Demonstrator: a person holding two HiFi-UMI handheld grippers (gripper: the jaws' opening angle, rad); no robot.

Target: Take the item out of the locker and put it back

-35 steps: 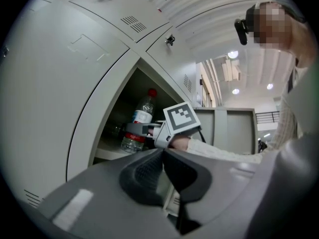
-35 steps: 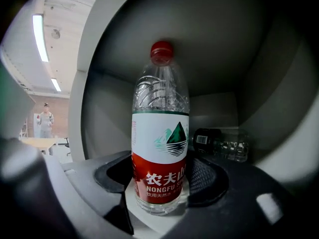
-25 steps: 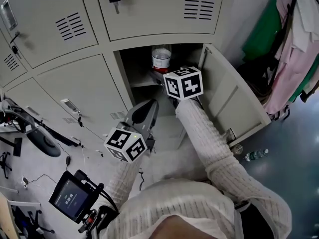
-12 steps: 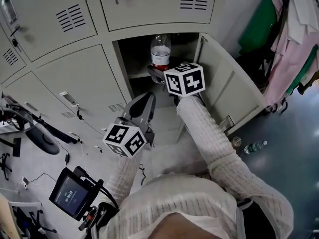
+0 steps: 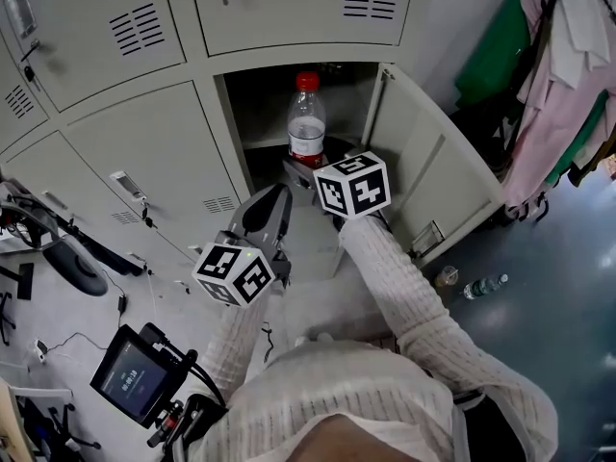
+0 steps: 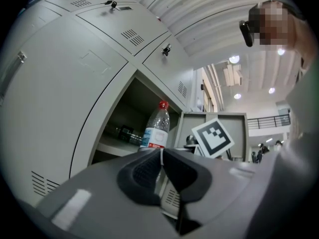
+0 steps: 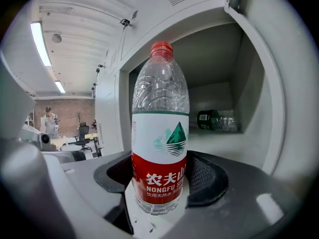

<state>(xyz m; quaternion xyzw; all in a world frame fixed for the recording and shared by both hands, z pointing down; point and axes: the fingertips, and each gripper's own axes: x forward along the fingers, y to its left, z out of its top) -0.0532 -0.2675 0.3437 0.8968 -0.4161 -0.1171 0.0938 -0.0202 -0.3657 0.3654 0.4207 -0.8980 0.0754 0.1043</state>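
Seemingly mid-task: the water bottle (image 7: pixel 160 133) is out in front of the open locker (image 5: pixel 220 114), upright, at the mouth of the compartment and off its shelf (image 7: pixel 219 139).

Step in hand, as I judge it:
- Bottle looks clear of the shelf, so the take-out half is about done, or the return is starting. These views alone cannot say which.
- What is left is the put-back.

Next move calls for:
- Carrying the bottle level into the locker, keeping it upright.
- Staying clear of the locker's open door (image 5: pixel 433 181), which hangs at the right of the mouth.
- Setting the base flat on the shelf, in front of the 2nd bottle (image 7: pixel 217 120), a dark-labelled one lying on its side at the back of the locker.
- Letting go only once the base is seated. A tall, light bottle may tip.

Claws:
- Right gripper (image 7: pixel 160 176): jaws stand wide, clamped on the bottle low down, pads (image 7: pixel 209 176) on the red band of the label, 1 on each side. Red cap sits well above the grip.
- Left gripper (image 6: pixel 160 158): jaws together, nothing between them. It is held below and to the left of the locker mouth, touching nothing, pointing toward the opening.
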